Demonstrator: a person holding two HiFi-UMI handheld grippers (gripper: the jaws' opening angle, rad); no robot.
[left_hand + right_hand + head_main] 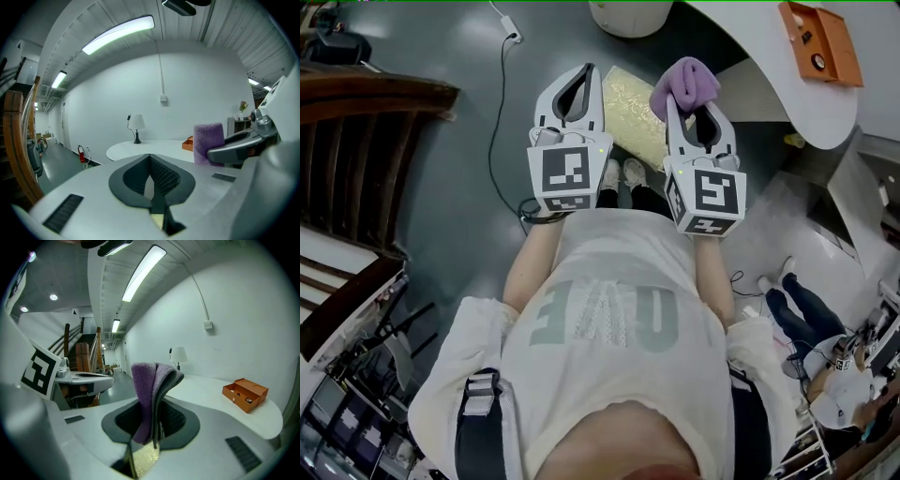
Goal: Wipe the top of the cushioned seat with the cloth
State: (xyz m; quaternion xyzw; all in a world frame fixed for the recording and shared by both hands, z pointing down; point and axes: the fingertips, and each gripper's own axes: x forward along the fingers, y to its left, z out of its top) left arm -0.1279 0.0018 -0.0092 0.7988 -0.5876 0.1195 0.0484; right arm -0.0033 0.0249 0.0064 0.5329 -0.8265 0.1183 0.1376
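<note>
Currently right gripper (692, 108) is clamped on the purple cloth (684, 80); left gripper (586, 80) has jaws pressed together, empty (yellow cushioned seat (633, 117) below both).

The head camera looked steeply down over the person's chest, with the left gripper (587, 69) and right gripper (692, 101) close in the upper middle. Each gripper camera sat just behind its own jaws, facing out across the room. All three shared the folded purple terry cloth (684, 80) (208, 140) (147, 390) and the open orange box (820, 37) (188, 143) (244, 394).
</note>
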